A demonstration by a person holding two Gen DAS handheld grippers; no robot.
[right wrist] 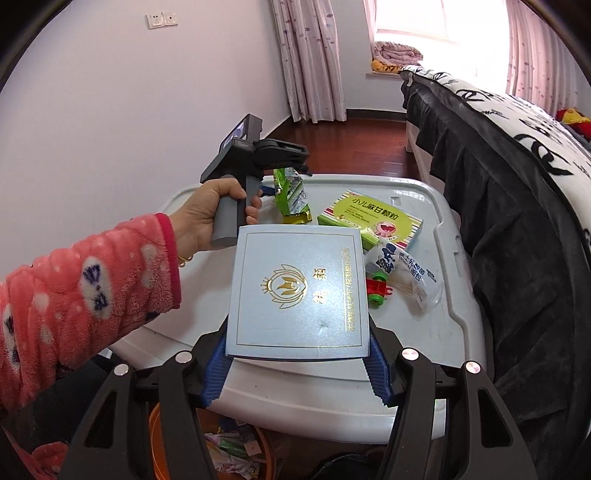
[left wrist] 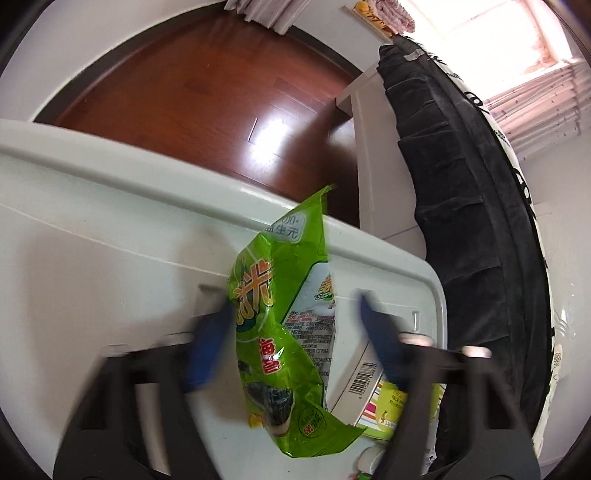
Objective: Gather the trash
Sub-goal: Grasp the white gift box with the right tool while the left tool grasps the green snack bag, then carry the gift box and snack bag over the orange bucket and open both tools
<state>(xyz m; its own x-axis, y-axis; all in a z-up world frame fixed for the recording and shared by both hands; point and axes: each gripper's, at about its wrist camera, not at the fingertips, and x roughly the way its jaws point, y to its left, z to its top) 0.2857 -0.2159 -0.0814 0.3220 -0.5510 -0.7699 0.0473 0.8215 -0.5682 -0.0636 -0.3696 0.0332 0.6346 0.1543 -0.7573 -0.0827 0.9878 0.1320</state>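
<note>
Left tongs (left wrist: 291, 343) spread wide around the green snack wrapper (left wrist: 284, 332) standing on the white tabletop (left wrist: 92, 240), not yet pinching. Close squarely on its middle; crinkly film may slip. Right tongs (right wrist: 297, 363) pinching the pale blue box (right wrist: 299, 288) above the orange bin (right wrist: 266, 454).

Pictured from my remote station: a white plastic lid (right wrist: 424, 343) serves as the work surface beside a bed draped in a black-and-white blanket (right wrist: 517, 155). Behind it I see dark wood flooring (left wrist: 207, 96), a patterned curtain (right wrist: 310, 59) and wall sockets (right wrist: 161, 20).
</note>
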